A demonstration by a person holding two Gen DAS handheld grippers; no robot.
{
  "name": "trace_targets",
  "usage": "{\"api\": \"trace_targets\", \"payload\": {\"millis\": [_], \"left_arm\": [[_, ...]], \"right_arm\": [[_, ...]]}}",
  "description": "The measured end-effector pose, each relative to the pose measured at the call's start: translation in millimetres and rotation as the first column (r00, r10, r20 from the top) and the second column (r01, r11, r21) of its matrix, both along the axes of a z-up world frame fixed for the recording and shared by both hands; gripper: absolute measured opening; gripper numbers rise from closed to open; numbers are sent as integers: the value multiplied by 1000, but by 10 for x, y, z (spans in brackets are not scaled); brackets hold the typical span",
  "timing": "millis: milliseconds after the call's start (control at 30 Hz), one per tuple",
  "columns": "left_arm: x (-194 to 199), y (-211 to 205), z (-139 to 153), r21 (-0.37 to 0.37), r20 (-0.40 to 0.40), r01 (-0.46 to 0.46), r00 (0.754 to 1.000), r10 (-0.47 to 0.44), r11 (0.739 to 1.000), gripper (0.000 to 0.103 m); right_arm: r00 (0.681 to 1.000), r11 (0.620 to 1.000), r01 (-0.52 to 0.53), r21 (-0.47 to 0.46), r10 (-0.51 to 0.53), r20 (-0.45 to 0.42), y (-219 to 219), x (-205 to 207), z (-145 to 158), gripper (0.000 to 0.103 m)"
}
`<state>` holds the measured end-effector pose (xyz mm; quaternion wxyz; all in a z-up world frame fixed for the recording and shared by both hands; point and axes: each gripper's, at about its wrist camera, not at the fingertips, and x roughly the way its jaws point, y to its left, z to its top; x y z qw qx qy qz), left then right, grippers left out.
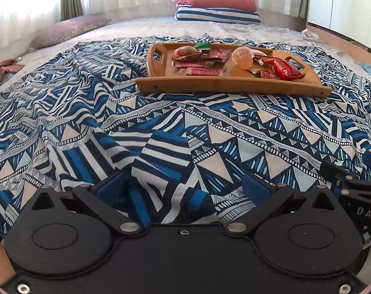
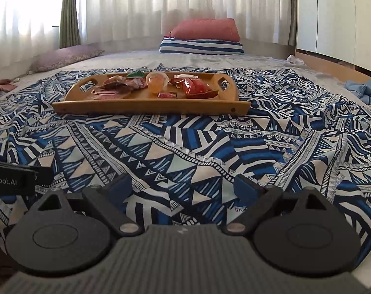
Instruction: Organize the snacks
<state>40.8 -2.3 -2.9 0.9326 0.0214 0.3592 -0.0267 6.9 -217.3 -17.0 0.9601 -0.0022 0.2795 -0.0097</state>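
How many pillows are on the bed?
3. A pink pillow lies on top of a blue-and-white striped pillow at the far end, by the curtains. A mauve patterned pillow lies at the far left. Others may be out of view.

My matt black plastic tool (image 1: 183, 188) hangs over wrinkled printed cloth (image 1: 161, 127); the tray (image 1: 229, 85) is smooth wood, its red wrapper (image 1: 283, 69) glossy.

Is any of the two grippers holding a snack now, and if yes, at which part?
Nothing is held. The left gripper and the right gripper both stand open over the patterned cloth, and the snacks lie on the wooden tray, apart from both.
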Motion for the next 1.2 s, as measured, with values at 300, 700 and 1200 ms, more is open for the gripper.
{"api": "trace_targets", "payload": {"millis": [300,700,1200], "left_arm": [[53,19,-34,-18,-10,11,1000,-12,1000,103],[70,11,-44,-19,-16,-1,1000,1,1000,103],[97,16,-44,-26,-26,-13,1000,12,1000,103]], "right_arm": [[1000,1000,10,-25,-10,-7,59,45,-45,100],[999,999,12,-42,-13,-38,79,111,-57,102],[998,999,3,-44,-6,-65,73,159,-51,103]]}}
